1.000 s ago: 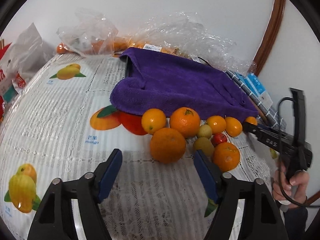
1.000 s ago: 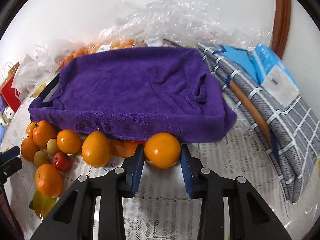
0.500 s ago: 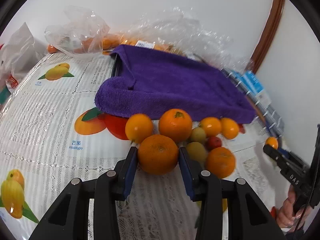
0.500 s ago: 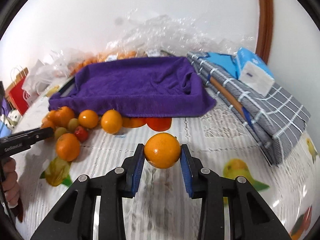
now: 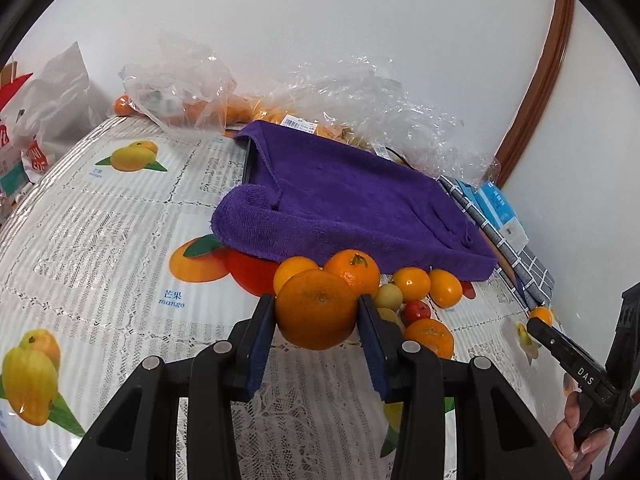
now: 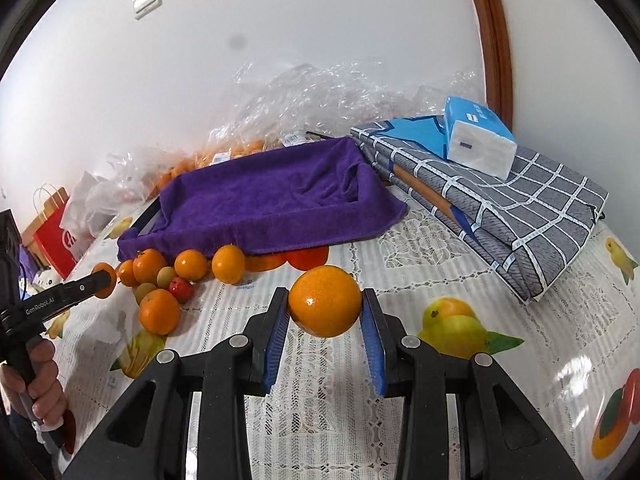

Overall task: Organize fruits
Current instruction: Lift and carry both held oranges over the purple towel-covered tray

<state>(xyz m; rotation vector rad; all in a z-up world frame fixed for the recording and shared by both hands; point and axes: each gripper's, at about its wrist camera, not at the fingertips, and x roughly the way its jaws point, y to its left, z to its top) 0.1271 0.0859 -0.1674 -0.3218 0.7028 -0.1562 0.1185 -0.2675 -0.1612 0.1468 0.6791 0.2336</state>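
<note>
A tabletop (image 6: 460,264) wears a white lacy cover with fruit pictures on it. A folded grey checked cloth (image 6: 520,200) lies on the right side, and a blue and white tissue pack (image 6: 478,136) sits on top of it. Crinkly clear plastic bags (image 6: 320,92) are piled by the white wall (image 6: 280,20). A red paper bag (image 6: 54,232) stands at the far left. A light switch (image 6: 147,0) is up on the wall. A brown wooden frame (image 6: 494,36) runs up the right side.
</note>
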